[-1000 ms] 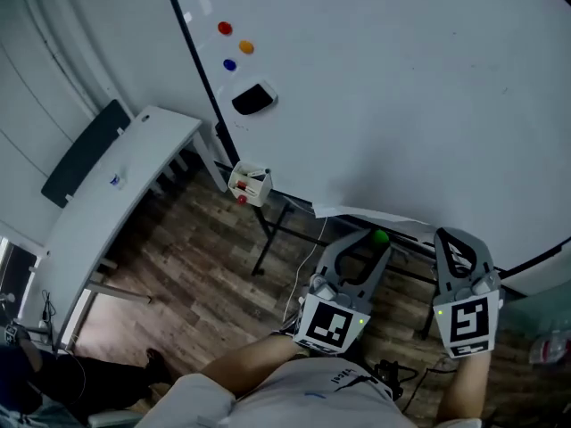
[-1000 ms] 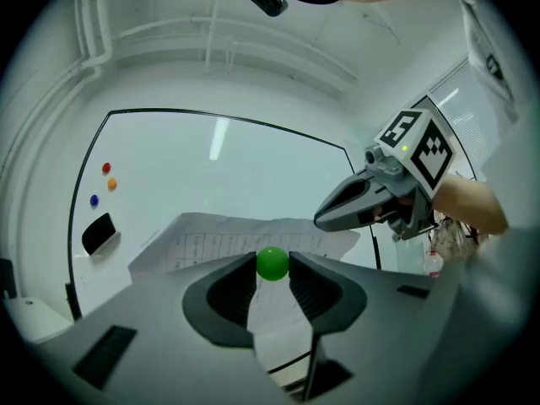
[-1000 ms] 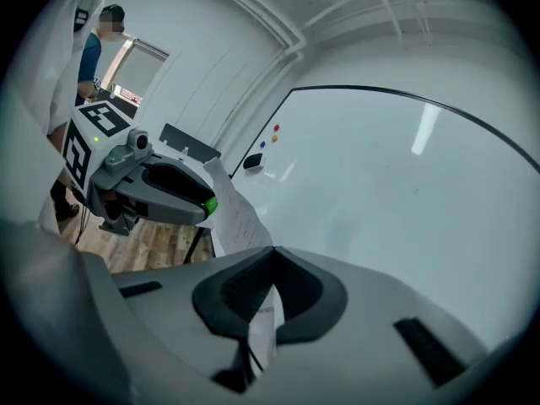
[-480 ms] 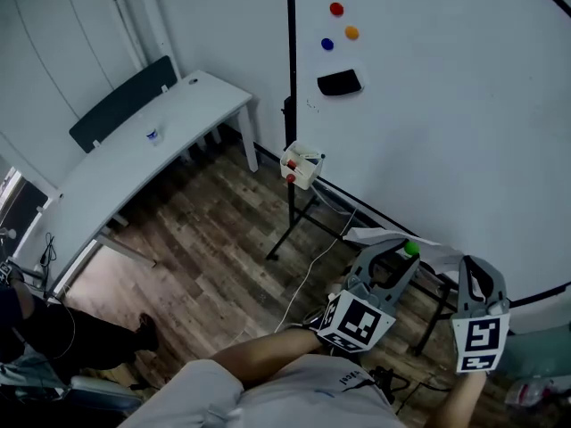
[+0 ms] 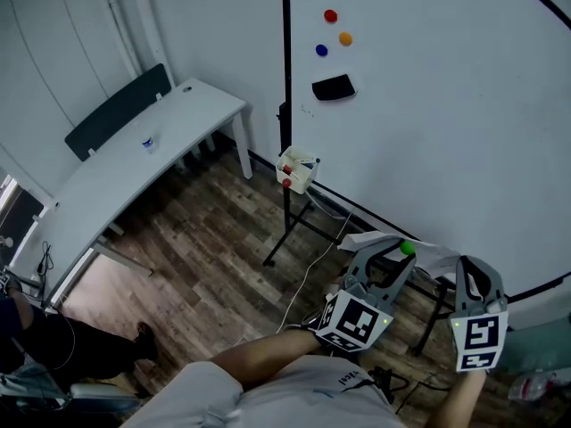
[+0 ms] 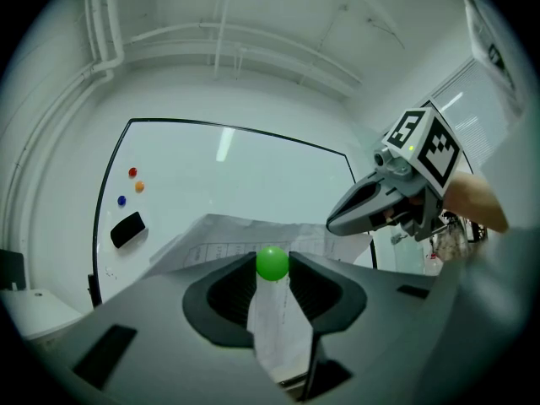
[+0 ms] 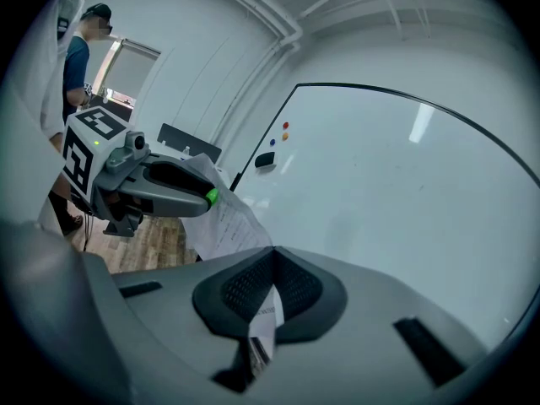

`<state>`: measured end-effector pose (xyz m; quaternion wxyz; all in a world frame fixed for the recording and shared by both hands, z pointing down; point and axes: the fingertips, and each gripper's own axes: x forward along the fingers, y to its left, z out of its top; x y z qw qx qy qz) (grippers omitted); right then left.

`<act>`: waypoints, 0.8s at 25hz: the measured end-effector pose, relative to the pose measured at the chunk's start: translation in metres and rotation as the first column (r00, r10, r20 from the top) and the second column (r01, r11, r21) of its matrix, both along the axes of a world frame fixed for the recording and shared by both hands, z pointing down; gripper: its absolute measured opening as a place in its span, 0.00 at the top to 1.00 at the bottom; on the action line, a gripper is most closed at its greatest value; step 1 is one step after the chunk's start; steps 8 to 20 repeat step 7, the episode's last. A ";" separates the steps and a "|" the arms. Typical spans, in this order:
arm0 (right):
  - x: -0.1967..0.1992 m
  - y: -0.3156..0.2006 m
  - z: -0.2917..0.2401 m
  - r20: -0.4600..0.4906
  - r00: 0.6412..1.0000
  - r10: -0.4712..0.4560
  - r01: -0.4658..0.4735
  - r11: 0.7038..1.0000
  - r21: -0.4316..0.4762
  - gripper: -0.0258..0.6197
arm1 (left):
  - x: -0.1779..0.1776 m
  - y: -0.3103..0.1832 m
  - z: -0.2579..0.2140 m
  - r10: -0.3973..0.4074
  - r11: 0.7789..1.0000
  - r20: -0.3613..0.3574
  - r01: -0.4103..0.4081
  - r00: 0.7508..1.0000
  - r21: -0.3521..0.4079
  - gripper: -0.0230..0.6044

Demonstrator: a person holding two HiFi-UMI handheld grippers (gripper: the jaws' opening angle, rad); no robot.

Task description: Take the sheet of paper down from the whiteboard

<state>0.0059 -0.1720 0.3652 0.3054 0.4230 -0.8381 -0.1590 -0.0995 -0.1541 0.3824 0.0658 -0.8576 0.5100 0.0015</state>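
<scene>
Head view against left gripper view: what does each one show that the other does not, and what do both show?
Only the head view shows the wooden floor, the marker box and the person's white shirt. Only the left gripper view shows the ceiling pipes. Both show the whiteboard, the red magnet, orange magnet and blue magnet, the black eraser, the sheet of paper, the green magnet between the jaws of the left gripper, and the right gripper.

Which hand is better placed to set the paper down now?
Probably the right: the right tool is clamped on the sheet of paper, already off the whiteboard. The left tool is busy pinching a green ball.
</scene>
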 end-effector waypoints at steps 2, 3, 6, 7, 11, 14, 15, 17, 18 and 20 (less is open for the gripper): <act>0.002 0.000 0.001 0.006 1.000 0.005 -0.005 1.000 0.004 0.94 | 0.000 0.001 -0.001 0.001 1.000 -0.001 -0.001 1.000 0.002 0.76; 0.003 0.001 0.001 0.006 1.000 0.006 -0.006 1.000 0.004 0.94 | 0.000 0.001 -0.002 0.002 1.000 -0.002 -0.002 1.000 0.004 0.76; 0.002 0.006 -0.002 0.002 1.000 0.003 -0.003 1.000 -0.005 0.94 | 0.003 0.003 -0.004 0.006 1.000 -0.004 -0.006 1.000 0.006 0.76; 0.002 0.007 -0.002 0.000 1.000 0.002 -0.002 1.000 -0.008 0.94 | 0.004 0.004 -0.004 0.007 1.000 -0.005 -0.007 1.000 0.007 0.76; 0.002 0.007 -0.002 0.000 1.000 0.002 -0.002 1.000 -0.008 0.94 | 0.004 0.004 -0.004 0.007 1.000 -0.005 -0.007 1.000 0.007 0.76; 0.002 0.007 -0.002 0.000 1.000 0.002 -0.002 1.000 -0.008 0.94 | 0.004 0.004 -0.004 0.007 1.000 -0.005 -0.007 1.000 0.007 0.76; 0.002 0.007 -0.002 0.000 1.000 0.002 -0.002 1.000 -0.008 0.94 | 0.004 0.004 -0.004 0.007 1.000 -0.005 -0.007 1.000 0.007 0.76; 0.002 0.007 -0.002 0.000 1.000 0.002 -0.002 1.000 -0.008 0.94 | 0.004 0.004 -0.004 0.007 1.000 -0.005 -0.007 1.000 0.007 0.76; 0.002 0.007 -0.002 0.000 1.000 0.002 -0.002 1.000 -0.008 0.94 | 0.004 0.004 -0.004 0.007 1.000 -0.005 -0.007 1.000 0.007 0.76; 0.002 0.007 -0.002 0.000 1.000 0.002 -0.002 1.000 -0.008 0.94 | 0.004 0.004 -0.004 0.007 1.000 -0.005 -0.007 1.000 0.007 0.76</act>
